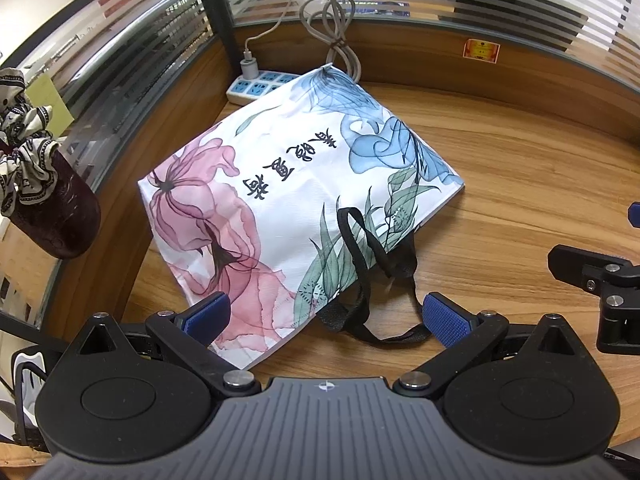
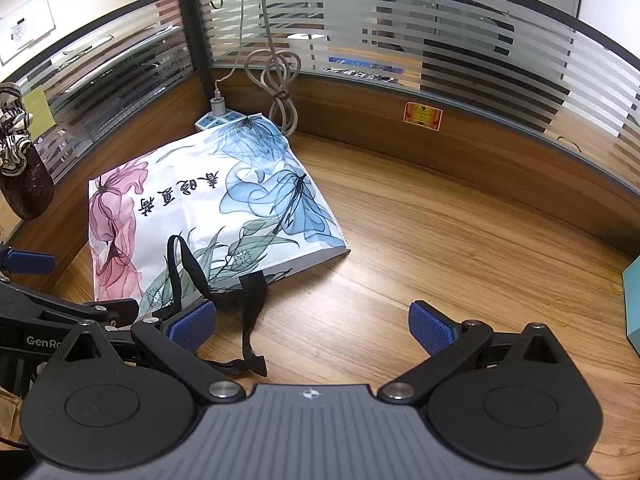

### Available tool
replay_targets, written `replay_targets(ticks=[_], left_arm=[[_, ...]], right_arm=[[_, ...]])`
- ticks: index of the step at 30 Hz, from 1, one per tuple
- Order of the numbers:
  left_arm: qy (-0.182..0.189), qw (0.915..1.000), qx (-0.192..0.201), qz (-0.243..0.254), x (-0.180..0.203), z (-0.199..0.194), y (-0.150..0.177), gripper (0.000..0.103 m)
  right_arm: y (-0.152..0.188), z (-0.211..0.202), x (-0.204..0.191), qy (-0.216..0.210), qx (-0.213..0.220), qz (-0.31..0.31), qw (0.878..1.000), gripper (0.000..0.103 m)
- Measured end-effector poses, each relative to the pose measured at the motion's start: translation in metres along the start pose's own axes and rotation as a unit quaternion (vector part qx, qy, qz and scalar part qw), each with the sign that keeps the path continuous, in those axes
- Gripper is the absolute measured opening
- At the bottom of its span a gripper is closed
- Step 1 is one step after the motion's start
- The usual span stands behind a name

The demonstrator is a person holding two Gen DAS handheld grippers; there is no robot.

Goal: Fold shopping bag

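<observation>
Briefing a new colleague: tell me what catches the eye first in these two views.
The floral shopping bag stands out first, lying flat on the wooden desk with pink and blue flowers and its black handles spilling toward the camera. Behind its far corner sits a white power strip beneath a knotted grey cable. Both hand-held grippers, left and right, hover open nearby.

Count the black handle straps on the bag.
2. One strap loops up over the printed face of the shopping bag. The other strap trails off the bag's open edge onto the desk. Parts may be hidden behind the left gripper.
</observation>
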State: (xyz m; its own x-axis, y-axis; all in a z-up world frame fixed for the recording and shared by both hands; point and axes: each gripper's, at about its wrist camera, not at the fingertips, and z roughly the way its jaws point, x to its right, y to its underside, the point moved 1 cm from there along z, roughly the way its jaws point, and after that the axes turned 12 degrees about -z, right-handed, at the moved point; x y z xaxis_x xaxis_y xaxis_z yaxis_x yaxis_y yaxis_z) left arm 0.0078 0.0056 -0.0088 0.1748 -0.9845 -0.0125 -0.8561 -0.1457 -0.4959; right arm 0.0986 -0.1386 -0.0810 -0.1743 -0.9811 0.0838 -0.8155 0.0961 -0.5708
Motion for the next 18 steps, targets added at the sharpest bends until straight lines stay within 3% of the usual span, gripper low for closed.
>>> replay_targets(ticks=[6,18], left_arm=[[-0.015,0.9999,0.007,-0.001,0.006,0.001,0.002,0.103],[-0.003,1.0,0.002,-0.002,0.001,0.002,-0.001,0.103]], right_arm=[[-0.002,0.0,0.002,0.002,0.001,0.002,1.0,0.103],[-0.002,0.004,-0.004,0.007,-0.003,0.007,1.0,0.103]])
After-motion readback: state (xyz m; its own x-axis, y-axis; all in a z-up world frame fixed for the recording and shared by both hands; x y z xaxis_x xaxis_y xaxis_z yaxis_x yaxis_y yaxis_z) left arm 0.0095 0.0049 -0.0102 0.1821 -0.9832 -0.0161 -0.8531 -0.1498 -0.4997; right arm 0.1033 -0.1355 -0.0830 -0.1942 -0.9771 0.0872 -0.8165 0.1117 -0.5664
